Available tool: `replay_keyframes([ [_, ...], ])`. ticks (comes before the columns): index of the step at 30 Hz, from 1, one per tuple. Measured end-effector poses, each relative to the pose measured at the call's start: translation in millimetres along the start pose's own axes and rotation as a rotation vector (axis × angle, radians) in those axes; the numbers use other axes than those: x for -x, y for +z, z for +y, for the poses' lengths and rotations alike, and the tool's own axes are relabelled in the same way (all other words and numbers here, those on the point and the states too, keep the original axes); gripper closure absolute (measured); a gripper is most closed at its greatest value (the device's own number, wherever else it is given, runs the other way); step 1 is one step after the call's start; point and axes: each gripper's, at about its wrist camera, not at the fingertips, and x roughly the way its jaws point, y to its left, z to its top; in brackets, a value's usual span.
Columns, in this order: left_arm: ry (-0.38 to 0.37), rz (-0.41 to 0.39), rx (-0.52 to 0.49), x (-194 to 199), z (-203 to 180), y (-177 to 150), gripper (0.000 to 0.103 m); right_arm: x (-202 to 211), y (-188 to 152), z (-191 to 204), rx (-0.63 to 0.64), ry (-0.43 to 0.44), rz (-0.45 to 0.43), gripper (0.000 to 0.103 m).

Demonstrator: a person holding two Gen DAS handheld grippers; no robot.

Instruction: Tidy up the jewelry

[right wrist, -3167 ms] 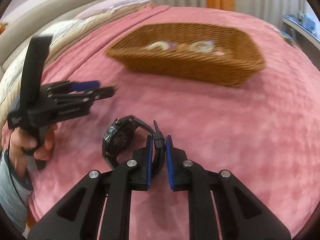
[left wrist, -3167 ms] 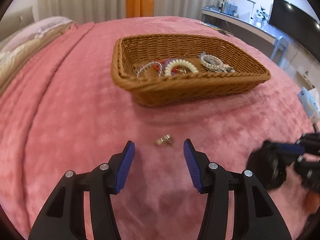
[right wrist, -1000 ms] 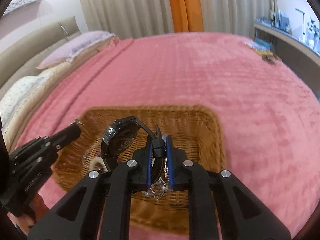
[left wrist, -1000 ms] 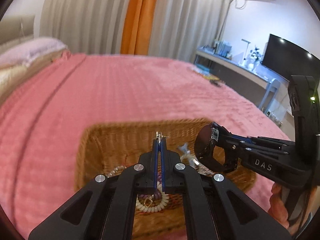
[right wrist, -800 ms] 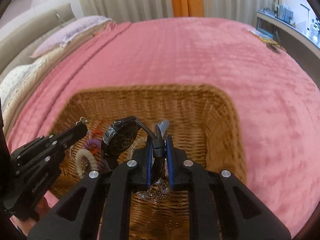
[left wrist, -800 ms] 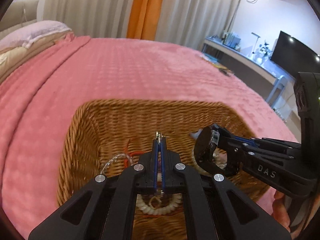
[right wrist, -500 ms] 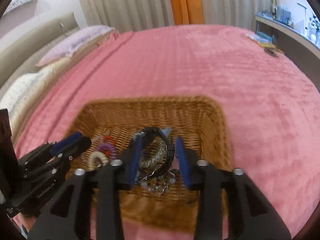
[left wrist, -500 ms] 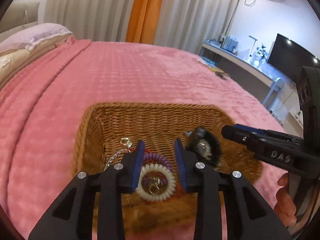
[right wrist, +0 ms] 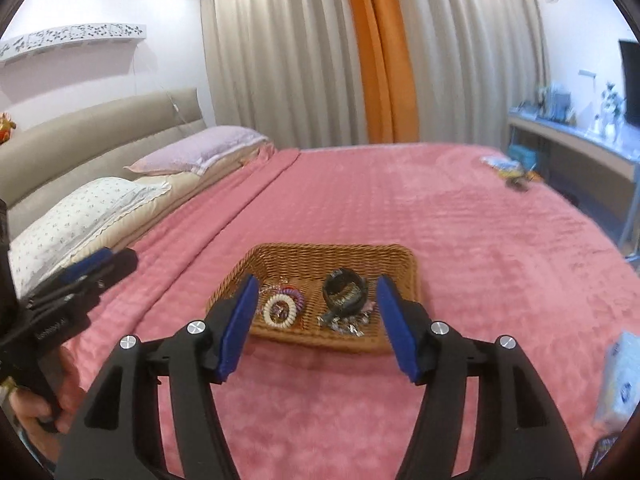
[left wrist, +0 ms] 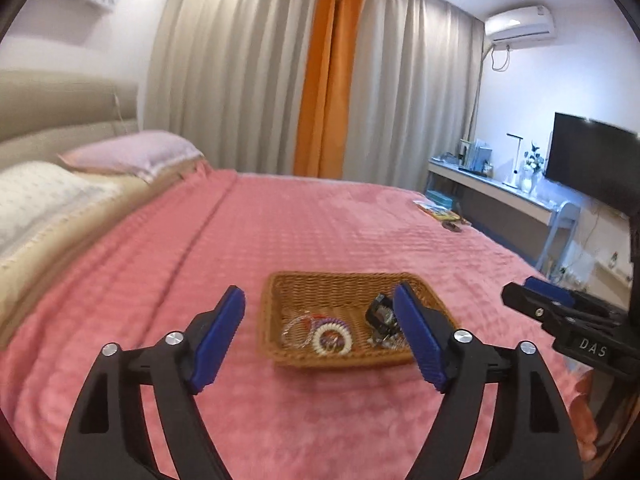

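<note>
A brown wicker basket point(left wrist: 304, 280) sits on the pink bedspread; it also shows in the right wrist view point(right wrist: 332, 252). Inside lie a black watch point(left wrist: 380, 314) point(right wrist: 345, 290), a white coil bracelet point(left wrist: 332, 338) point(right wrist: 280, 310), a purple coil point(right wrist: 292, 293), a thin bangle point(left wrist: 296, 330) and silver chains point(right wrist: 344, 326). My left gripper point(left wrist: 320, 336) is open and empty, held above and in front of the basket. My right gripper point(right wrist: 316, 320) is open and empty, likewise raised in front of the basket. Each gripper shows at the edge of the other's view.
The pink bed point(right wrist: 460, 240) spreads all around the basket. Pillows point(right wrist: 80, 208) and a headboard lie at the left. A desk point(left wrist: 500, 196) with a monitor stands at the right. Small items point(right wrist: 516, 174) lie at the bed's far right. A pale packet point(right wrist: 618, 380) is at the right edge.
Both grippers opened and dropped the earring and the watch into the basket, then pulled up and back away from it.
</note>
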Motion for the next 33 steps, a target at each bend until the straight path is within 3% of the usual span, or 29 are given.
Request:
replay_keyframes([
  [3, 0.069, -0.054, -0.03, 22, -8, -23, 0.016, 17, -28, 8, 0.035, -0.057, -0.046, 0.044],
  [9, 0.215, -0.145, -0.003, 37, -12, -80, 0.015, 3, -79, 0, -0.024, -0.078, -0.018, 0.044],
  [12, 0.247, -0.145, -0.053, 29, -17, -89, 0.015, -4, -89, 1, 0.013, -0.14, -0.039, 0.044],
  [19, 0.213, -0.073, -0.069, 4, -21, -114, 0.015, -21, -106, -2, 0.022, -0.169, -0.018, 0.044],
  [33, 0.223, -0.067, -0.064, 2, -22, -119, 0.011, -14, -114, 19, 0.109, -0.194, -0.063, 0.041],
])
